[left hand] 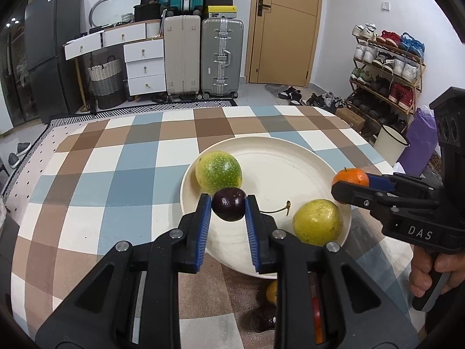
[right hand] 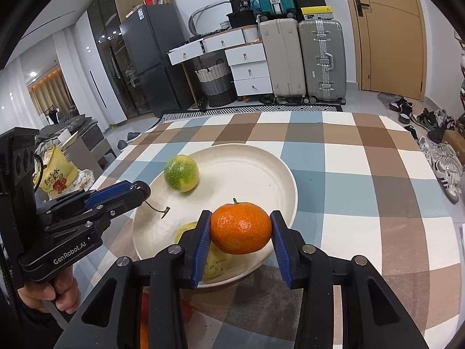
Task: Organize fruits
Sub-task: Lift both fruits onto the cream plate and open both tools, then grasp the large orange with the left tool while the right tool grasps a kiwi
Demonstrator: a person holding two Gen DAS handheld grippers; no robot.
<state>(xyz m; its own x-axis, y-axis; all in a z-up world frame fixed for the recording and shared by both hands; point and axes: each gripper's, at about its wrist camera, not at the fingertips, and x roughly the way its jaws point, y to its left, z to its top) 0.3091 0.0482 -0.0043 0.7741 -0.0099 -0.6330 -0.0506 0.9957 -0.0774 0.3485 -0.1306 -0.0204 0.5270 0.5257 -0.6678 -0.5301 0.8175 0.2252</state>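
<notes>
both claws are loaded — left claw (left hand: pixel 228 208) clamped on a dark cherry (left hand: pixel 228 203), right claw (right hand: pixel 240 228) clamped on a tangerine (right hand: pixel 241 228), both above the plate (left hand: pixel 279 160). placing step; next: lower, release clear of the two green-yellow fruits (left hand: pixel 218 171).

A dark cherry (left hand: pixel 228 208) and an orange tangerine (right hand: pixel 240 228) hang above a cream plate (left hand: pixel 276 160) holding 2 green-yellow fruits (left hand: pixel 218 171).

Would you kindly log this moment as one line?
left gripper: shut on cherry | right gripper: shut on tangerine | plate: two green-yellow fruits | both over plate
</notes>
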